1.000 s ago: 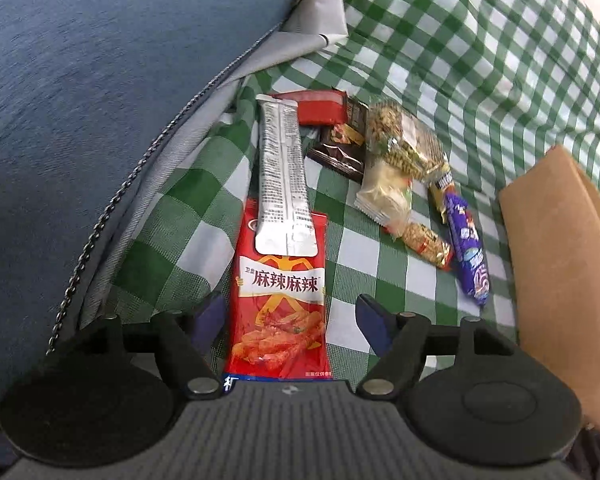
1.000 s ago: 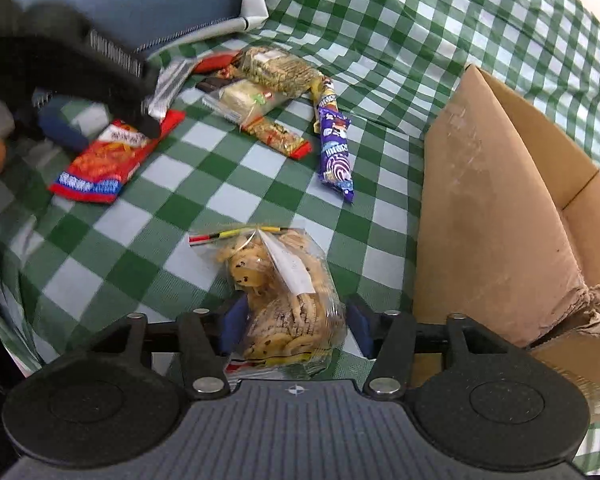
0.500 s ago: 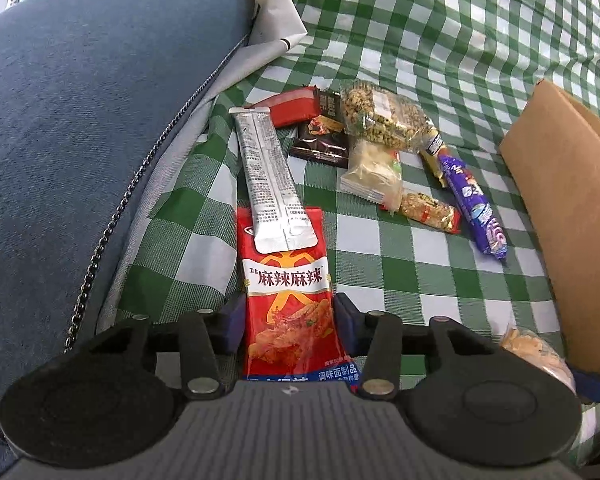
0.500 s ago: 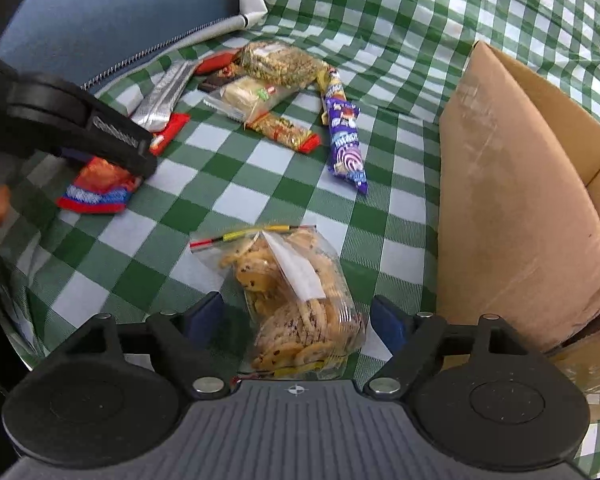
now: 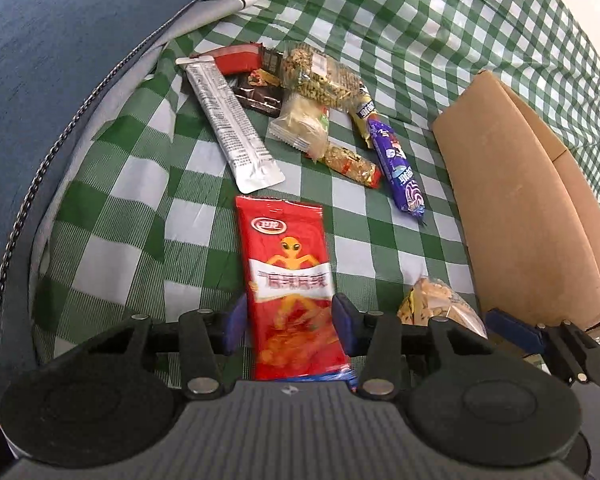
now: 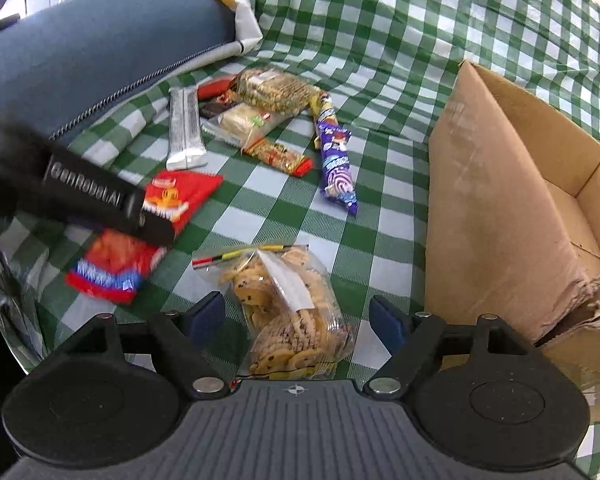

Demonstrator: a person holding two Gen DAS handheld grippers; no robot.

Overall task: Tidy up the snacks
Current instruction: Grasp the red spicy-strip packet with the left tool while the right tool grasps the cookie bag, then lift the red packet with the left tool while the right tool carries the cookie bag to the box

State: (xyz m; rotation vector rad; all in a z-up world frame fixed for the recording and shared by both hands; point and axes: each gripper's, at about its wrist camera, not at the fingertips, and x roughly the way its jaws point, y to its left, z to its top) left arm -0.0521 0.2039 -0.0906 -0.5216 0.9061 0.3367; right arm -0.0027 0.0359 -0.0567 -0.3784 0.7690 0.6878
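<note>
Two sets of tongs work over the green-checked counter [image 5: 380,20]: the left tongs [image 5: 286,322] are clamped on the near end of a red snack packet [image 5: 290,276], whose long axis runs straight away from the camera toward the silver bar [image 5: 230,124]. The right tongs [image 6: 298,318] stand wide — a bag of cookies [image 6: 288,312] lies lengthwise between their fingers, untouched, sealed end pointing away. Beside it, on the right, sits the cardboard box [image 6: 496,200].
</note>
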